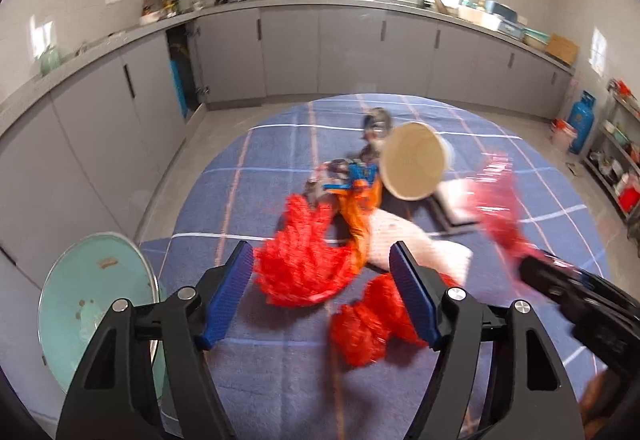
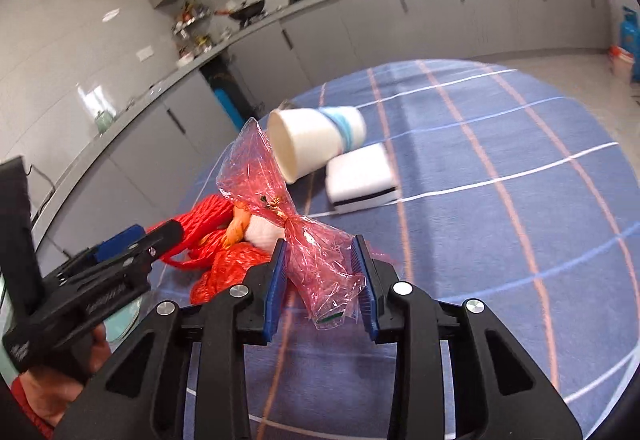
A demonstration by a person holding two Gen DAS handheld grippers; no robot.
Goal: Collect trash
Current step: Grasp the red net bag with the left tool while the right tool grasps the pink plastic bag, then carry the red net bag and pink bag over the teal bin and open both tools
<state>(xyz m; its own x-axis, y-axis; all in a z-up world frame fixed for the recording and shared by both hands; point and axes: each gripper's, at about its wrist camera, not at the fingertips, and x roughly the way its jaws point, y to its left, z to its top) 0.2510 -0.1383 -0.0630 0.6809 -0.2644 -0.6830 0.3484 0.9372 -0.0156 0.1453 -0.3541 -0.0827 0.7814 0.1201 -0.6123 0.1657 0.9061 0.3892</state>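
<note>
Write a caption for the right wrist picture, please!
Right gripper closes around a crinkly pink plastic wrapper above the blue checked tablecloth, near a tipped paper cup.

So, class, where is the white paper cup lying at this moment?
In the right wrist view the white paper cup lies tipped on its side on the blue checked tablecloth, its base against the white sponge block, its open mouth towards the pink cellophane wrapper.

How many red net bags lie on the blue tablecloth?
2. One red net bag lies just ahead of the left gripper's fingers; the other red net bag lies nearer, partly behind its right finger. More may be hidden under the pile.
</note>
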